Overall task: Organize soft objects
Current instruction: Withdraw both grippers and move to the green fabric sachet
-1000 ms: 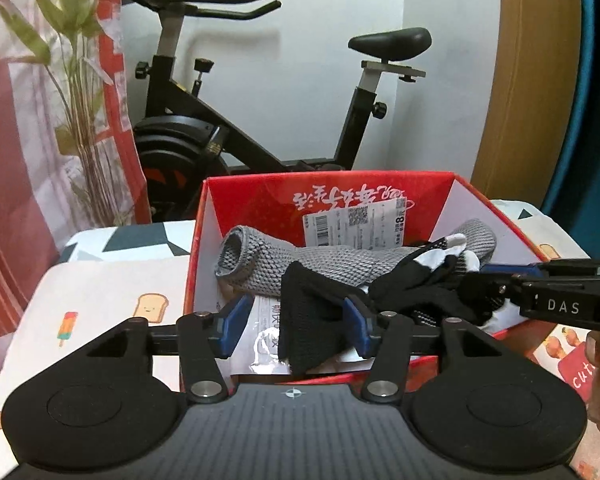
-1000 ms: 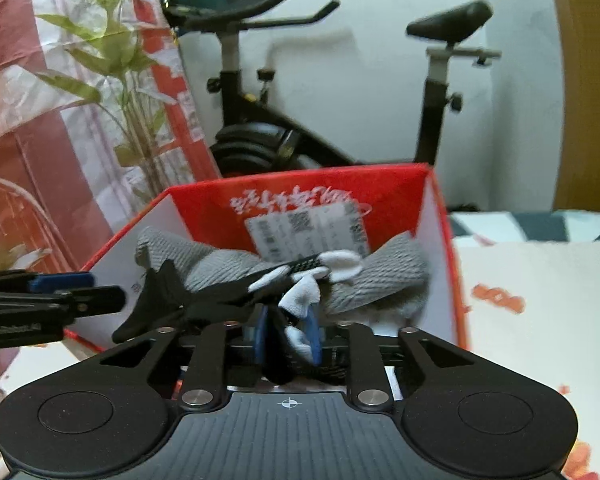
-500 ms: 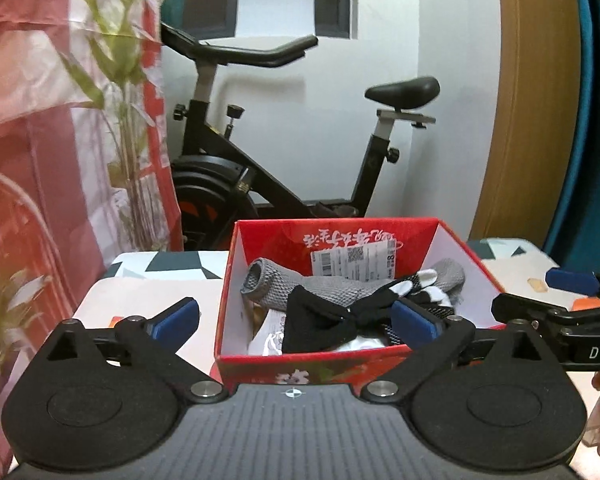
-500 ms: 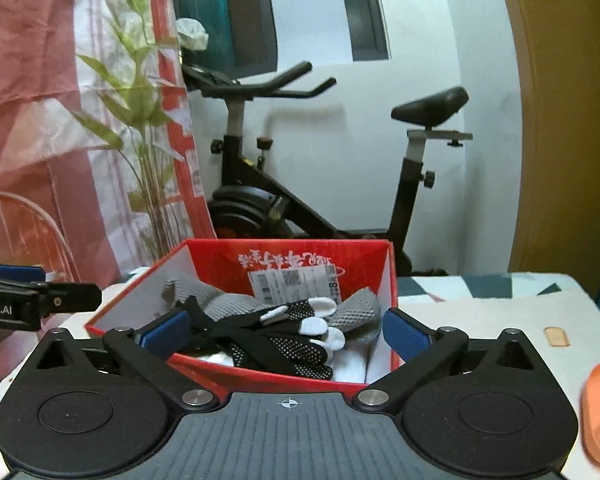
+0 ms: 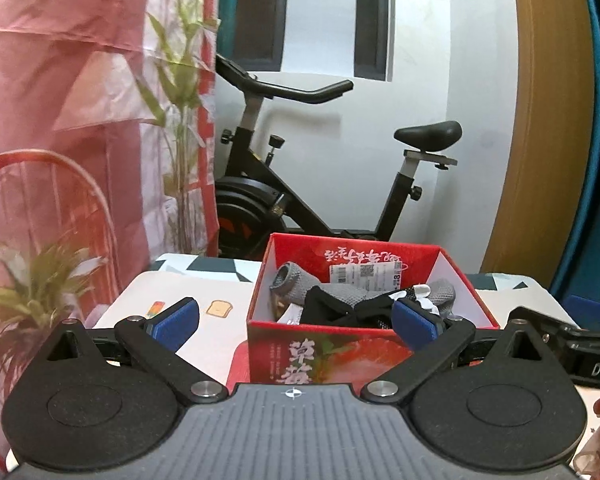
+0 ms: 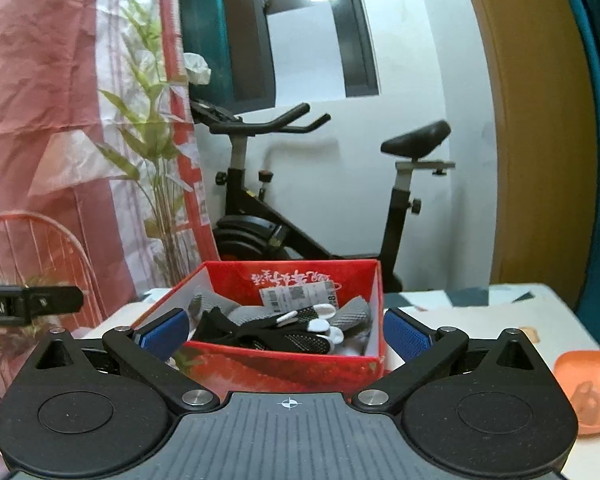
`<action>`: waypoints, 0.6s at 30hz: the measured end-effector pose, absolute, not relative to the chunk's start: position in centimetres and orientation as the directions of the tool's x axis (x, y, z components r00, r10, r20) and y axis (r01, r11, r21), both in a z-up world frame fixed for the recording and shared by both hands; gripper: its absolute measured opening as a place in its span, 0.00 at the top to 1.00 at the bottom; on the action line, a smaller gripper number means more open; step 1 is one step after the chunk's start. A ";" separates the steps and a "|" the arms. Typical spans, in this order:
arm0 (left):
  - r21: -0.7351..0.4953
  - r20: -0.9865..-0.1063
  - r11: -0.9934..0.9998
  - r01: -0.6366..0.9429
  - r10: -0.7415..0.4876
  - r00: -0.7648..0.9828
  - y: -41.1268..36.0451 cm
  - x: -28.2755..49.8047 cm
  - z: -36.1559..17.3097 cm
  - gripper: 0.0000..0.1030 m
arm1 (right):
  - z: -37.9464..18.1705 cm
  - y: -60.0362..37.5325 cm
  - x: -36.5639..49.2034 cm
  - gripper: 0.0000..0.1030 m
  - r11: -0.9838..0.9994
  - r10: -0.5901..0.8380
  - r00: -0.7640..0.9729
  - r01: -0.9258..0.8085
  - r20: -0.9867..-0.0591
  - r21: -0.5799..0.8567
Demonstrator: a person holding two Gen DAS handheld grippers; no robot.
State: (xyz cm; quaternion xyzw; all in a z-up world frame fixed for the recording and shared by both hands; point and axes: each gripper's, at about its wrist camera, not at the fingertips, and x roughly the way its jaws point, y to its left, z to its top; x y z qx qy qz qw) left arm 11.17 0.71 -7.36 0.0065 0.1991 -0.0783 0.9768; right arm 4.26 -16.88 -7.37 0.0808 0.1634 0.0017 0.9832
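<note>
patterned table [image 5: 236, 300], gloves [image 6: 300, 328] inside red box [image 6: 284, 364]

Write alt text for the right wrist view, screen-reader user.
An open hand-held gripper, holding nothing, faces a red box on a table, filled with grey knit fabric and black-and-white gloves. An orange bowl sits at right; an exercise bike stands behind.

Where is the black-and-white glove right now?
In the right wrist view, the black-and-white glove lies inside the red box, atop the grey knit, centre frame.
</note>
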 end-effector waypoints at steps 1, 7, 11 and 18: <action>-0.021 -0.385 0.989 0.149 -0.146 0.911 0.8 10.7 -7.4 0.00 | -7.5 -16.7 3.9 0.00 0.989 0.025 0.948 0.024 -0.319 0.148; 0.025 -0.351 0.994 0.105 -0.089 0.932 0.9 8.4 -7.9 0.00 | -8.5 -16.4 1.7 0.00 0.991 0.013 0.949 0.030 -0.316 0.134; 0.042 -0.346 0.995 0.090 -0.070 0.936 1.0 7.8 -8.4 0.00 | -9.1 -16.6 1.0 0.00 0.988 0.021 0.947 0.029 -0.321 0.152; 0.050 -0.394 0.996 0.077 -0.051 0.918 1.4 8.1 -10.5 0.00 | -10.8 -16.1 1.3 0.00 0.990 0.022 0.929 0.031 -0.370 0.135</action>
